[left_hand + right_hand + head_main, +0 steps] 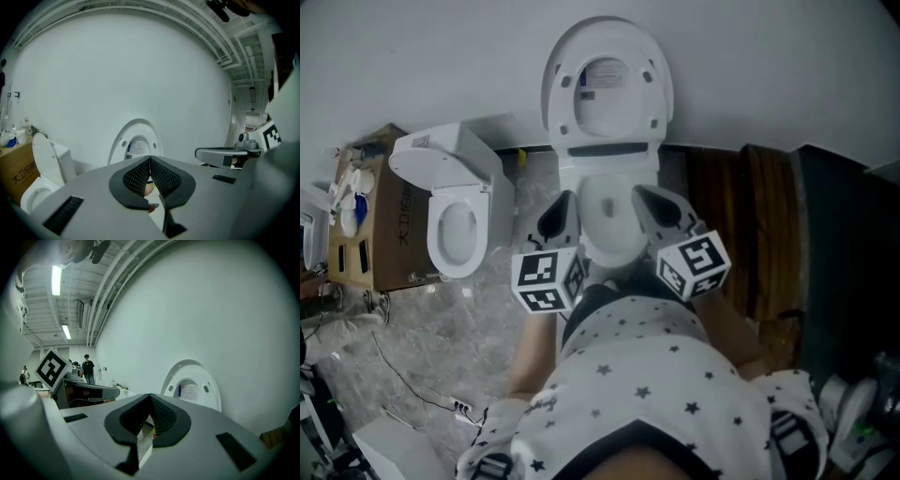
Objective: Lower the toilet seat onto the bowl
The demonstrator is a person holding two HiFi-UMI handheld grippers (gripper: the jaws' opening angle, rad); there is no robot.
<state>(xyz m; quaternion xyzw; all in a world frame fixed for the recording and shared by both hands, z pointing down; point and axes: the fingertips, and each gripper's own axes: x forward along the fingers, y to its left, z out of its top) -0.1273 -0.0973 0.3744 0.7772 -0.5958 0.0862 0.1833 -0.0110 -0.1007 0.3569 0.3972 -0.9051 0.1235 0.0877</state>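
In front of my waist, just above the bowl (609, 225), I hold the left gripper (150, 158) with its jaws pressed together and nothing between them. The right gripper (150, 395) sits beside it, a little apart, likewise closed and empty. I judge I carry them shut because this job needs no pinch: a closed tip can hook or nudge a rim and guide it down.

Both point forward and slightly up at the toilet seat (607, 89), which stands upright and leans back against the white wall (769, 66), well clear of either tip. Its underside faces me, so the top edge is the part to draw toward me. Neither gripper touches it, so lowering has not begun.

To my left a second toilet (455, 202) stands with its own seat down, next to a cardboard box (389, 230). On my right is a dark wooden panel (741, 216). Neither is in my way.
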